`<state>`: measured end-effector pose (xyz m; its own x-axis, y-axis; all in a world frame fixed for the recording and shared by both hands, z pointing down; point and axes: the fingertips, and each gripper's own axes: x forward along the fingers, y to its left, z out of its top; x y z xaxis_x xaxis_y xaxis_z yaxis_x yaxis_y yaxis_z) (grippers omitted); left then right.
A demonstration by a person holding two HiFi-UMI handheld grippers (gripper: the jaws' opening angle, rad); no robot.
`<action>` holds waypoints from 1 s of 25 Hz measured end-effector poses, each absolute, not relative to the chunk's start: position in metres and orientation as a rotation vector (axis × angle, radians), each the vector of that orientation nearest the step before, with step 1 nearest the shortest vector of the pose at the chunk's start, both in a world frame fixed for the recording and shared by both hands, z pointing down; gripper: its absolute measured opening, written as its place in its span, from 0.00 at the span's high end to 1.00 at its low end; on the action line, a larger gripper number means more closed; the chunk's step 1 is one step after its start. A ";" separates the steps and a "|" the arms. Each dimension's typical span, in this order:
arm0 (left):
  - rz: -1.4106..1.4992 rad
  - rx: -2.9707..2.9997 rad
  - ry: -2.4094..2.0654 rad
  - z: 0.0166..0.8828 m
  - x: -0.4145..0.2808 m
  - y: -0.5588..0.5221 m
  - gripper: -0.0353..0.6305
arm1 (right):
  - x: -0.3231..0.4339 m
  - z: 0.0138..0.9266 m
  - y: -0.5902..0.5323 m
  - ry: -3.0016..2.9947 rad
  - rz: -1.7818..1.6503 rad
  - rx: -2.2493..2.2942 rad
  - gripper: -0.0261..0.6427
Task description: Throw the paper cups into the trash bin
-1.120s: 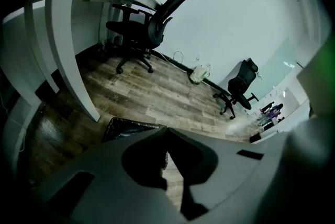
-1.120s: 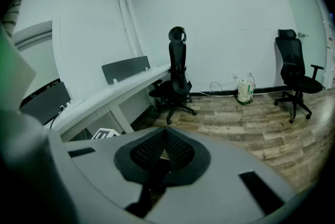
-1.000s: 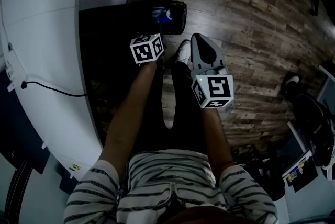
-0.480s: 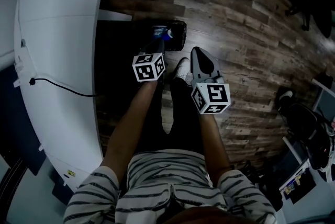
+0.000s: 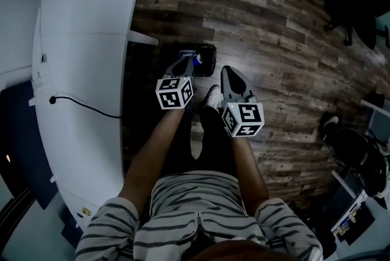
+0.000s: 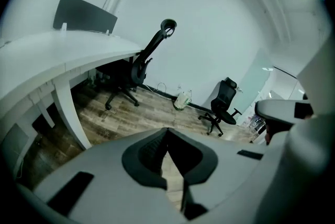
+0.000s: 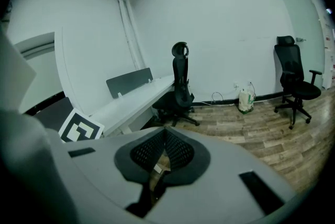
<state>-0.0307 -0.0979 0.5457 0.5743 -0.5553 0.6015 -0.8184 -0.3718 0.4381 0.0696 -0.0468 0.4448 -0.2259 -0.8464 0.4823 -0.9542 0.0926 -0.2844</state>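
Note:
A small black trash bin (image 5: pixel 207 53) stands on the wood floor beside the desk leg, with something blue and white (image 5: pixel 195 59) showing inside. I see no loose paper cup in any view. My left gripper (image 5: pixel 181 63) hangs just over the bin's near left edge, shut and empty; in the left gripper view its pads (image 6: pixel 167 131) meet at the tip. My right gripper (image 5: pixel 229 71) sits to the right of the bin, over a white shoe (image 5: pixel 212 95). Its mesh pads (image 7: pixel 165 132) are shut with nothing between them.
A long curved white desk (image 5: pixel 85 40) runs along the left with a black cable (image 5: pixel 79 105) across it. Black office chairs (image 7: pixel 180 84) (image 7: pixel 293 79) and a bag (image 7: pixel 244 100) stand by the far wall. More chairs and clutter (image 5: pixel 359 150) crowd the right side.
The head view has swung so more of the desk and far floor shows. Both grippers stay shut and close together; the left one now reaches over the bin's edge.

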 end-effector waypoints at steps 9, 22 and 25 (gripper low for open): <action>0.394 2.105 -1.113 0.487 -0.039 -0.099 0.91 | 0.059 0.404 -0.054 -2.244 0.753 1.808 0.94; 0.286 2.152 -1.176 0.408 -0.053 -0.095 0.91 | 0.053 0.340 -0.061 -2.320 0.683 1.825 0.94; 0.271 2.188 -1.178 0.388 -0.056 -0.091 0.91 | 0.049 0.324 -0.058 -2.336 0.659 1.829 0.94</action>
